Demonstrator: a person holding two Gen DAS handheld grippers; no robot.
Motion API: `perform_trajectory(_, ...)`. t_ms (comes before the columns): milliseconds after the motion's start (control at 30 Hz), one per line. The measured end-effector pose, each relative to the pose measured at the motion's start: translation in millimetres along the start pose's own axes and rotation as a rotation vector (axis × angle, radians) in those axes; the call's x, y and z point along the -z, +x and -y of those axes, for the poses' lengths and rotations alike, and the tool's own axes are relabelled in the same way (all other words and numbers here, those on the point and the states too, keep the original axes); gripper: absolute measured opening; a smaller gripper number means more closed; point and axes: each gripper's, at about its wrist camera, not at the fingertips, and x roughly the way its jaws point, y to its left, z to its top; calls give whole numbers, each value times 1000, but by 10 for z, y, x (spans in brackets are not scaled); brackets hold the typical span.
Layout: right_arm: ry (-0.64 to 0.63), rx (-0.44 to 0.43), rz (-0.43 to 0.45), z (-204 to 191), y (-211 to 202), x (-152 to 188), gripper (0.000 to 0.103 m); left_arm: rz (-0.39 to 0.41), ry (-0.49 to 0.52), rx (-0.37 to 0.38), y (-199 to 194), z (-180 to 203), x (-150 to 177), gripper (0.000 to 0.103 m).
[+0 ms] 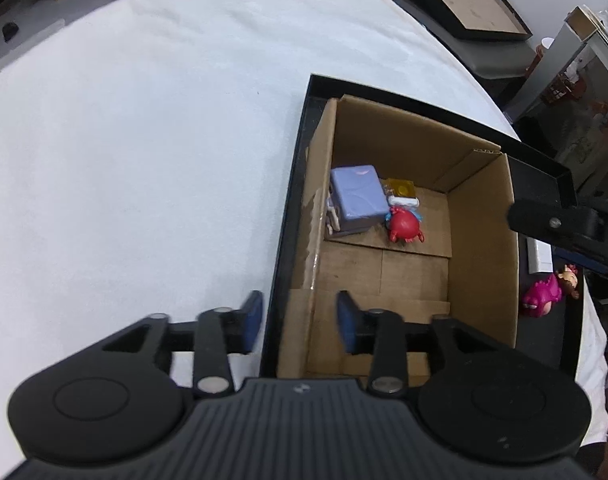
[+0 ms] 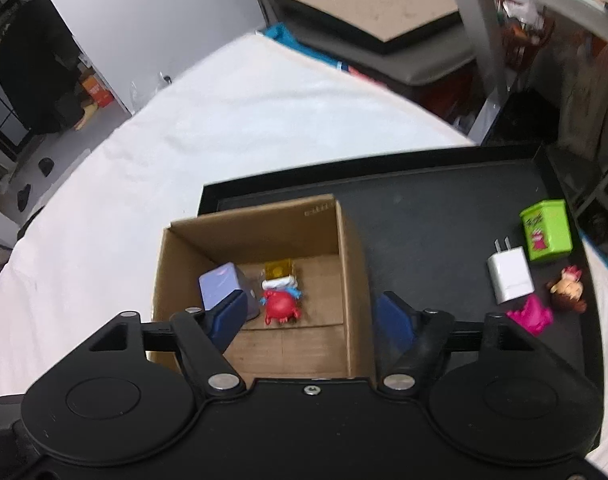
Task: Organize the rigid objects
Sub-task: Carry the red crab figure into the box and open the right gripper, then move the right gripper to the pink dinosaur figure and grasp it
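From the left wrist view, the left claw (image 1: pixel 299 322) hangs released and empty, its blue pads straddling the near-left wall of the cardboard box (image 1: pixel 484 240). The box sits in a black tray (image 1: pixel 291 184) on the white-covered desk (image 1: pixel 143 140). Inside, at the far left corner, lie a lavender block (image 1: pixel 358 192), a yellow piece (image 1: pixel 401 188) and a red crab toy (image 1: pixel 404 226) (close together, perhaps touching).

From the right wrist view, the right claw (image 2: pixel 310 318) is likewise spread and empty above the box's near right side. On the tray right of the box: a white charger (image 2: pixel 510 274), green box (image 2: pixel 548 230), pink toy (image 2: pixel 532 316) and small doll (image 2: pixel 568 288).
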Motion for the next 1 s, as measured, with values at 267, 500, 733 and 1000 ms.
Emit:
perform_trajectory(267,40,20,18,334,-118,55,73,17,15,-25,-112,109,12,59)
perform_trajectory(500,93,38,22,668,-154,140,74,20,21,-48,-130,194,12,62)
perform_trajectory(733,143,46,25,991,-156,161,74,26,35,-84,-142,318,4,70)
perform_trajectory(1000,202,74,-2,1276,0,208,82,13,49,-123,-83,448,2,73)
